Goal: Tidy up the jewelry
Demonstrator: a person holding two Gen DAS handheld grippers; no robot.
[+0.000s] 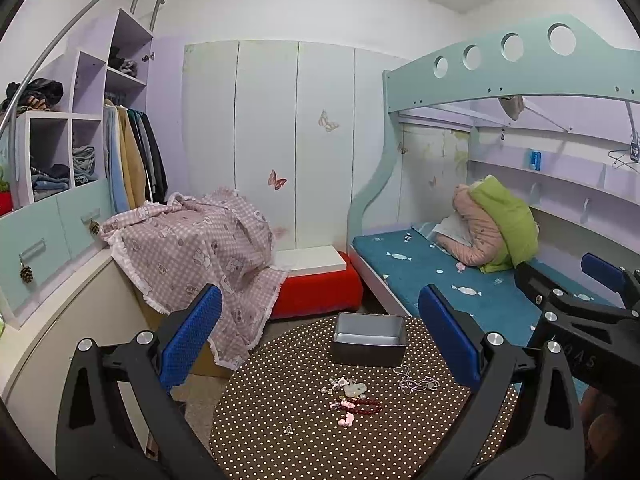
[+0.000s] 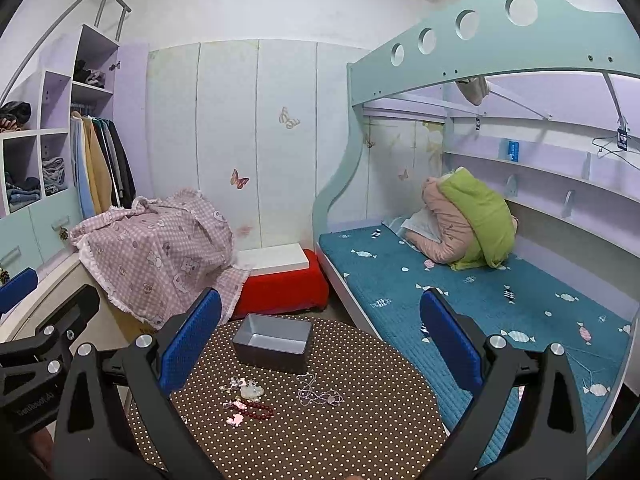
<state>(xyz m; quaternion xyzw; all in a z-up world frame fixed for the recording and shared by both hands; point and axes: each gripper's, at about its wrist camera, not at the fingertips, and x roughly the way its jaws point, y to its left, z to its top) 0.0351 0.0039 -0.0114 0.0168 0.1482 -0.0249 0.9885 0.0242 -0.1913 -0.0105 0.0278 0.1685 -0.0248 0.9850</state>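
the bunk bed (image 2: pixel 500 300) with its blue mattress fills your right side, a pink checked cloth (image 1: pixel 192 248) is heaped on the left, and between them stands the round dotted table (image 2: pixel 360 420). your left gripper (image 1: pixel 320 344) and right gripper (image 2: pixel 320 344) both hover above the table, side by side, each with its jaws spread wide and nothing between them. a grey tin box (image 2: pixel 274 342) sits open at the table's far edge. in front of it the jewelry lies loose on the table: a silver chain (image 2: pixel 316 394) to the right, and to the left a white pendant (image 2: pixel 252 391), a dark red bead bracelet (image 2: pixel 256 410) and a small pink charm (image 2: pixel 235 420).
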